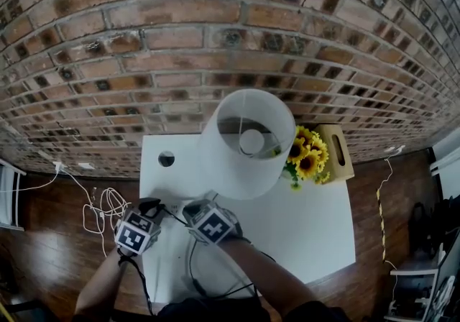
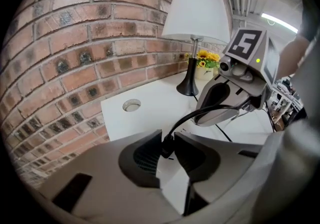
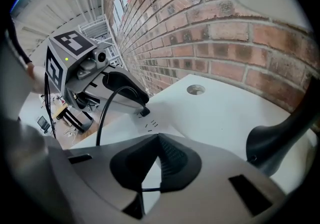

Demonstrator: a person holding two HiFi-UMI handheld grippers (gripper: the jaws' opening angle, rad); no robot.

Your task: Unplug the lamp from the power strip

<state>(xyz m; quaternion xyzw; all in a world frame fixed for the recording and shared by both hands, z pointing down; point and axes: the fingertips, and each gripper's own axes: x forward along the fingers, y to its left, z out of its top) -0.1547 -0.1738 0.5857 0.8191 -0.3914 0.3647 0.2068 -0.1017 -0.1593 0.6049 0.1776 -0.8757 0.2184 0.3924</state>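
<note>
Left tongs (image 2: 169,136) tight on black plug (image 2: 167,148) in white power strip (image 2: 170,181)

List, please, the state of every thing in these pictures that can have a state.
Black plug: seated in the white power strip, gripped.
Left gripper: shut on the black plug.
Right gripper: jaws together.
White-shaded table lamp: upright; lit or not, cannot tell.

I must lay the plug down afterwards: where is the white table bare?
The widest bare patch is the front right of the table, bordered by lamp, sunflowers and the table edges. A smaller one surrounds the cable hole by the brick wall. The front left, around the power strip, is crowded.
</note>
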